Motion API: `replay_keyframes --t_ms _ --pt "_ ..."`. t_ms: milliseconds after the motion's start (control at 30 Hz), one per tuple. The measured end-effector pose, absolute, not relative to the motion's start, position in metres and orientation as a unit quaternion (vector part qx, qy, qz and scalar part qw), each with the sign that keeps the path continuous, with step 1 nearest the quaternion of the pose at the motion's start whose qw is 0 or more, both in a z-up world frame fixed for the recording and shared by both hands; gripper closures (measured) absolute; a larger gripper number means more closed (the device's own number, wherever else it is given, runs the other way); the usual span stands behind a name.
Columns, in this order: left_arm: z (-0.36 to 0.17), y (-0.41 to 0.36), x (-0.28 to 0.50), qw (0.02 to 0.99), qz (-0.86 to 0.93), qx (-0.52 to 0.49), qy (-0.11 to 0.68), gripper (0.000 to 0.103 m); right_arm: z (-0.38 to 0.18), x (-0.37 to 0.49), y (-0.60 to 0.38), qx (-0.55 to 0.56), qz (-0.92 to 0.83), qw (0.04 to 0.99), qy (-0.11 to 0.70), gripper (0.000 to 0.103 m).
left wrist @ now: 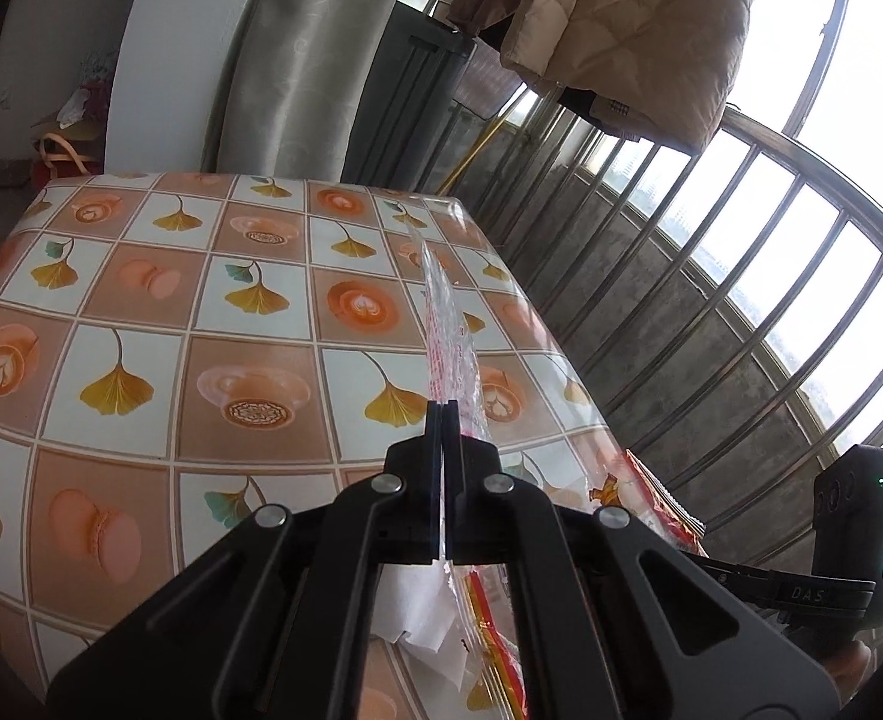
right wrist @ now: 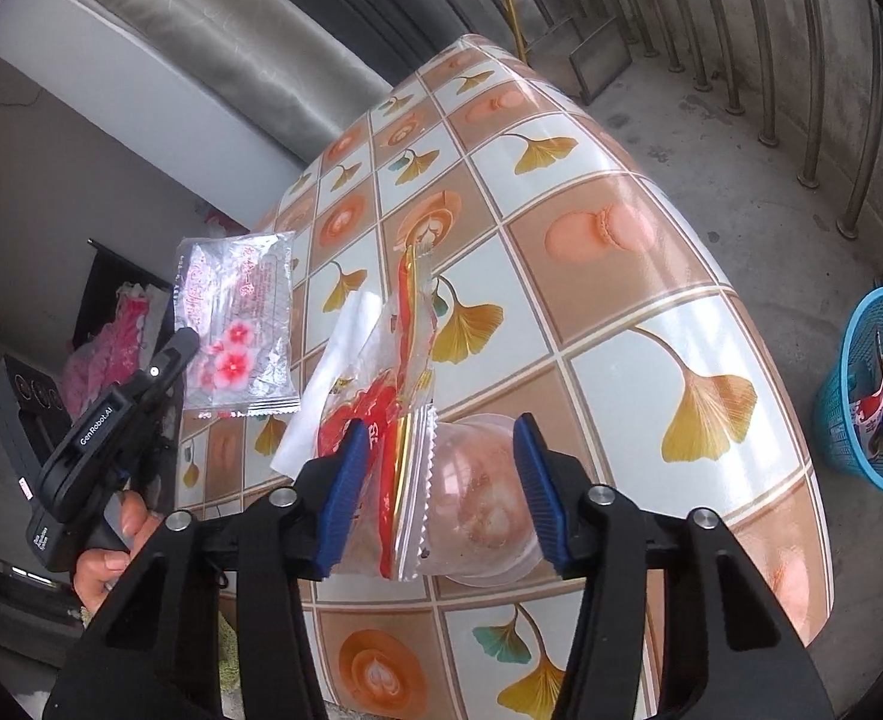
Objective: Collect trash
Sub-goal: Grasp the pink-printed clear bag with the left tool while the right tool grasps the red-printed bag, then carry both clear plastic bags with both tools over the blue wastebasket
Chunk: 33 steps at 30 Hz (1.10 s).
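Right wrist view looks down on a tabletop (right wrist: pixel 669 276) covered in a glossy oilcloth of checked squares, printed with yellow ginkgo leaves, orange coffee cups and pink macarons. Bare concrete floor lies beyond its edge, with a row of metal railing bars (right wrist: pixel 813 90) behind and a blue plastic mesh basket (right wrist: pixel 855 420) on the floor to the right, already holding scraps. A grey curtain (right wrist: pixel 201 18) hangs at the far side of the tabletop; in the left wrist view a beige quilted jacket (left wrist: pixel 633 30) is draped over the railing.

A clear plastic wrapper printed with pink-red flowers and red script (right wrist: pixel 237 324) hangs flat in the air left of the tabletop, its long axis running upward from the left tool (right wrist: pixel 186 339), whose black fingers are pinched closed on its lower edge. From the left wrist view this wrapper (left wrist: pixel 444 324) is seen edge-on, a thin strip pointing straight away from the tool (left wrist: pixel 443 414).

The right tool (right wrist: pixel 435 480) has just been closing; its 2 blue pads (right wrist: pixel 345 492) bracket a crumpled red-and-gold clear snack wrapper (right wrist: pixel 405 372) and a clear domed plastic cup (right wrist: pixel 477 510) lying on the tabletop, but whether both pads press them I cannot tell. That wrapper stands on edge, long axis pointing away from the tool. A white paper tissue (right wrist: pixel 333 372) lies just beside it.
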<state>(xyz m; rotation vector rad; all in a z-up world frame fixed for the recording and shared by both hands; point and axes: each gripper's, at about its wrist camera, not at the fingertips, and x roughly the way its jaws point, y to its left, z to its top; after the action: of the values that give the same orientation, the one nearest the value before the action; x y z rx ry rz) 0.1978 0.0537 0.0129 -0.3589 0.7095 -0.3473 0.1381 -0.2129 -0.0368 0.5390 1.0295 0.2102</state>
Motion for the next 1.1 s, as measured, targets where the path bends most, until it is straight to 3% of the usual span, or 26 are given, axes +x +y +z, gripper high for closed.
replay_keyframes --t_ms 167,300,1100 --pt "0.013 0.052 0.197 0.909 -0.167 -0.171 0.342 0.103 -0.031 0.134 -0.212 0.248 0.104 0.834 0.481 0.083" --pt "0.014 0.051 0.196 0.911 -0.165 -0.166 0.340 0.103 -0.026 0.130 -0.211 0.250 0.110 0.838 0.473 0.093" --pt "0.036 0.040 0.183 0.930 -0.158 -0.128 0.307 0.103 0.012 0.111 -0.241 0.305 0.132 0.851 0.407 0.097"
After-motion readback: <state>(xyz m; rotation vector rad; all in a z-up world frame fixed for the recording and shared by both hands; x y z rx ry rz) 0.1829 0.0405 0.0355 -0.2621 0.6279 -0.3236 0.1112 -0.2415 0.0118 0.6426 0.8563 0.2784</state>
